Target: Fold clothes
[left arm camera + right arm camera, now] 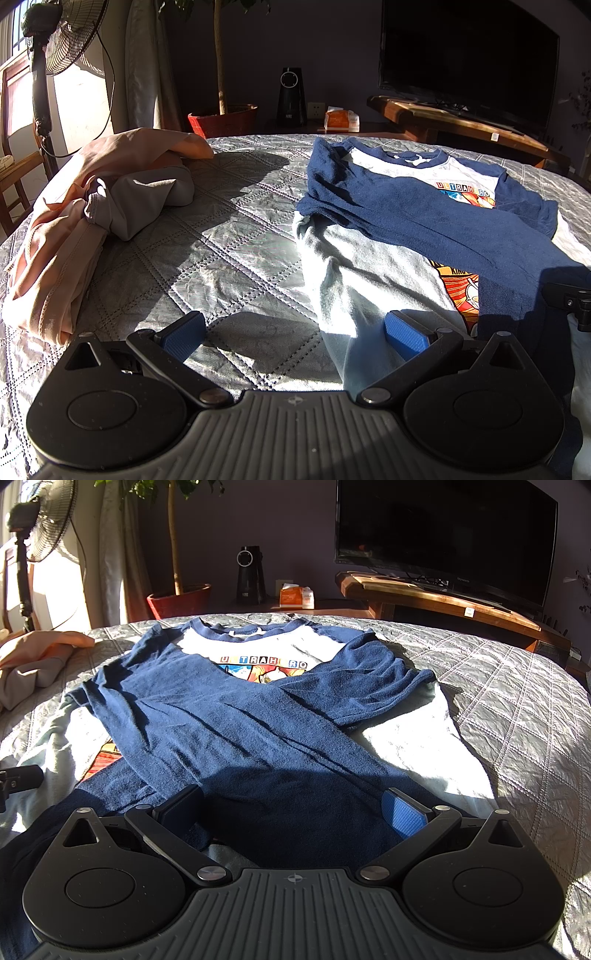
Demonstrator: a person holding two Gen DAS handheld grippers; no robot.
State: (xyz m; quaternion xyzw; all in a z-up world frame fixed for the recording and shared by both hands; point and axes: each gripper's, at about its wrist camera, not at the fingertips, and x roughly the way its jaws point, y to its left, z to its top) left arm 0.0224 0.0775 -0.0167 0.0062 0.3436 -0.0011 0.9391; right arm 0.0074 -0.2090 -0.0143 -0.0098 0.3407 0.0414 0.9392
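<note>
1. Right now the left gripper (295,330) has its jaws spread wide, holding nothing; its blue pads (404,334) hover low over the bedding, one above the quilt, the other above the pale hem of the shirt.
2. Just ahead and to the right of that gripper lies the raglan shirt (413,214), white body with navy sleeves, a cartoon print on the chest, spread on the grey quilted bedspread (221,236).
3. Likewise the right gripper (293,810) is wide open and empty; between its fingers lies the shaded end of a navy sleeve (258,731), though whether the pads touch the cloth I cannot tell.
4. Both long sleeves are folded in across the shirt's front, crossing over the print; the collar points away from the grippers.
5. A black piece of the other gripper pokes in at the edge of each view, so the two tools sit close side by side at the near hem.
6. Off to the left of the left gripper, a crumpled peach and grey heap of clothes (74,221) sits well apart from the shirt.
7. Beyond the bed stand a pedestal fan (62,40), a potted plant (221,118), a small black speaker (291,96) and a dark television (469,55) on a wooden stand.
</note>
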